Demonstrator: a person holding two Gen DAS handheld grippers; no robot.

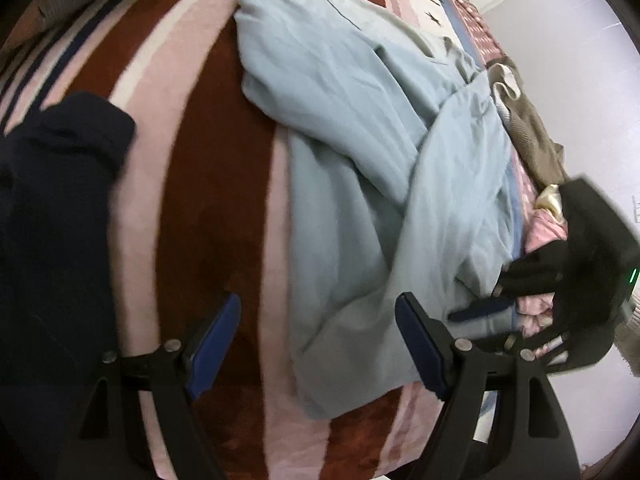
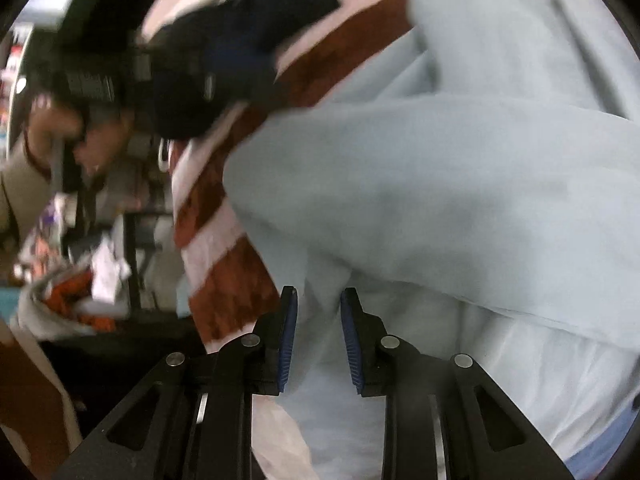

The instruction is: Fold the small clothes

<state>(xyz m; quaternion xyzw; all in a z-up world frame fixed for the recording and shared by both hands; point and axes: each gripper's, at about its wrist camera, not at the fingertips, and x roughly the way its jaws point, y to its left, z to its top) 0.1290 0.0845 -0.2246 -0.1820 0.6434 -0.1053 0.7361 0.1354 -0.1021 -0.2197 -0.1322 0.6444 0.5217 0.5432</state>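
A light blue garment (image 1: 360,152) lies crumpled on a bed with a red, pink and white striped blanket (image 1: 216,184). My left gripper (image 1: 318,308) hangs open just above the garment's near edge, holding nothing. At the right, my right gripper (image 1: 480,314), held by a gloved hand, reaches into the garment's right edge. In the right wrist view the right gripper (image 2: 320,332) has its jaws close together with a fold of the light blue garment (image 2: 440,184) pinched between the blue pads. The picture there is blurred.
A navy garment (image 1: 60,200) lies at the left on the blanket. An olive-brown garment (image 1: 532,136) and a pink satin cloth (image 1: 544,236) lie along the bed's right side by a pale wall (image 1: 580,80). Beyond the bed's edge stands blurred clutter (image 2: 80,280).
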